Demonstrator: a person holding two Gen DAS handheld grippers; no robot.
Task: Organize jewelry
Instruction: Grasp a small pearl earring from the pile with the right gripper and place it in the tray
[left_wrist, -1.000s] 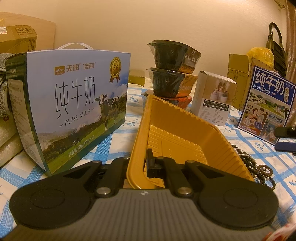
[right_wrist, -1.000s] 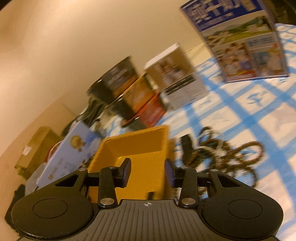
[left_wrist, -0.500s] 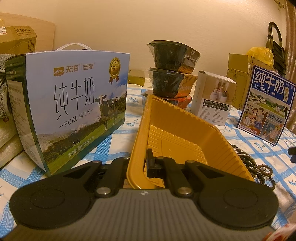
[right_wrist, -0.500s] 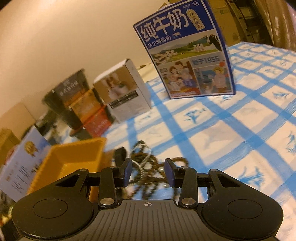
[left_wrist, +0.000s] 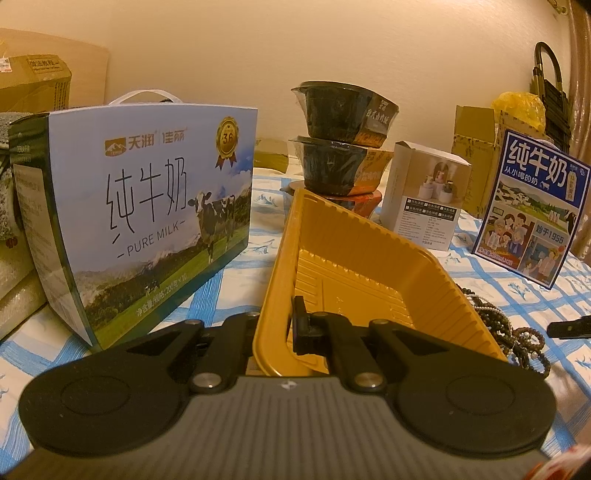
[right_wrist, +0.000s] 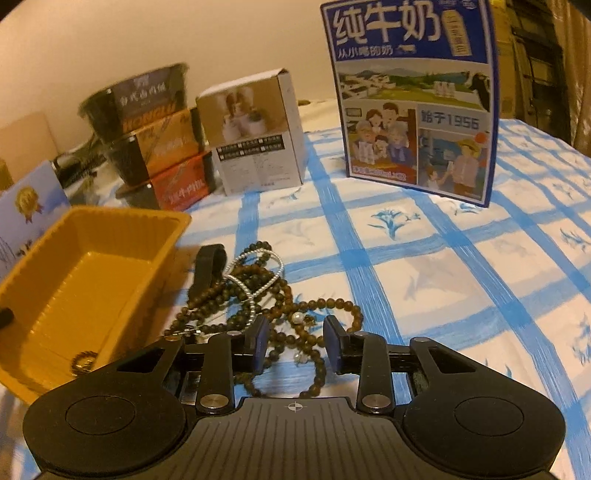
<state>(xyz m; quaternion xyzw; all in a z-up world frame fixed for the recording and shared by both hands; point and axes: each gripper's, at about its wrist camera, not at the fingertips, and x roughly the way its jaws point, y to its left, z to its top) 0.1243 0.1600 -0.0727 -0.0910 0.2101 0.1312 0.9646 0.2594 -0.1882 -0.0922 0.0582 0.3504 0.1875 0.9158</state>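
The near rim of the yellow plastic tray (left_wrist: 369, 258) is clamped by the left gripper (left_wrist: 284, 332). The right gripper (right_wrist: 295, 343) is closing over the tangled bead necklaces (right_wrist: 266, 295) just beside the tray, pads not yet pressing. "PURE MILK" is printed on the milk carton (left_wrist: 147, 214); "1956" is read on the blue carton (right_wrist: 417, 99).

Milk carton (left_wrist: 147, 221); stacked noodle bowls (left_wrist: 343, 147); small white box (right_wrist: 255, 136).
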